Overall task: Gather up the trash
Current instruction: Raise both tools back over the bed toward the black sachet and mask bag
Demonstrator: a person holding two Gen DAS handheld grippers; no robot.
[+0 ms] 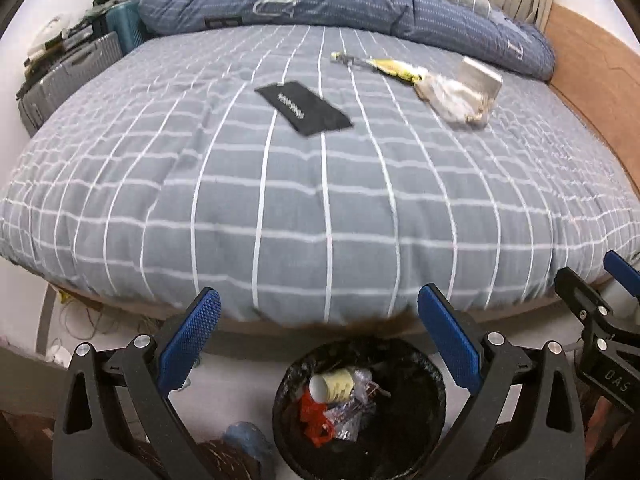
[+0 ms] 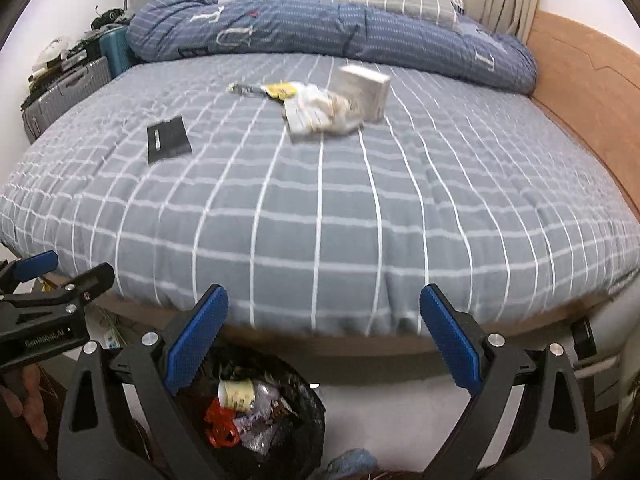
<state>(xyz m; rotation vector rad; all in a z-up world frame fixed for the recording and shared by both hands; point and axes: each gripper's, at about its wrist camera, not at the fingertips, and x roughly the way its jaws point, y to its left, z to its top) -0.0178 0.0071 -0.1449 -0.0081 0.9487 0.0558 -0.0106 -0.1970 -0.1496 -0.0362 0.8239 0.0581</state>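
Note:
On the floor at the foot of the bed stands a black trash bin [image 1: 420, 364] [image 2: 308, 392] holding a paper cup [image 1: 332, 386] [image 2: 237, 395], red plastic and clear wrappers. My left gripper [image 1: 319, 320] hangs open above the bin with nothing between its fingers. My right gripper [image 2: 324, 318] is open and empty too, to the right of the bin. Trash lies far up the bed: a black flat packet [image 1: 304, 107] [image 2: 168, 139], a yellow wrapper [image 1: 394, 67] [image 2: 280, 90], a crumpled clear bag [image 1: 454, 98] [image 2: 320, 114] and a white box [image 1: 482, 78] [image 2: 366, 88].
A grey checked bed cover [image 1: 320, 200] [image 2: 320, 208] fills both views, with a rolled blue duvet [image 1: 320, 0] [image 2: 320, 26] at the far end. Suitcases [image 1: 68, 76] stand at the left, a wooden bed frame [image 2: 580, 92] at the right. A blue object [image 1: 244, 438] lies by the bin.

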